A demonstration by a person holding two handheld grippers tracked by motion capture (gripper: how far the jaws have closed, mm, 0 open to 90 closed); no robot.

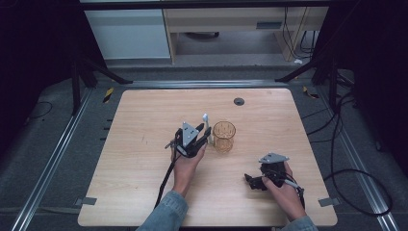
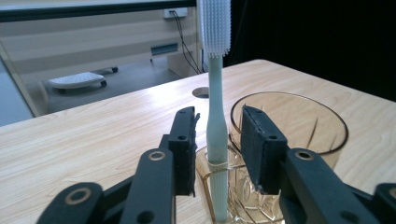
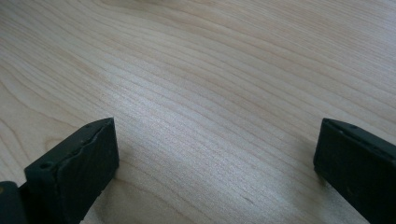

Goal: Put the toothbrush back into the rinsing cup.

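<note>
An amber faceted glass (image 1: pixel 224 135) stands upright near the middle of the wooden table (image 1: pixel 144 120). A pale green toothbrush (image 1: pixel 206 120) with white bristles stands in it, head up, leaning on the rim toward my left gripper (image 1: pixel 208 137). In the left gripper view the handle (image 2: pixel 217 130) rises between the two jaws with a narrow gap on each side, so my left gripper (image 2: pixel 218 126) is open around it, close against the glass (image 2: pixel 303 116). My right gripper (image 1: pixel 251 182) rests low at the front right of the table. It is wide open (image 3: pixel 215 154) over bare wood.
A round dark cable port (image 1: pixel 239 101) sits near the table's far edge. A cable trails from each gripper toward the front edge. Metal rails and black stand legs (image 1: pixel 77 82) flank the table, with loose cables on the floor at the right.
</note>
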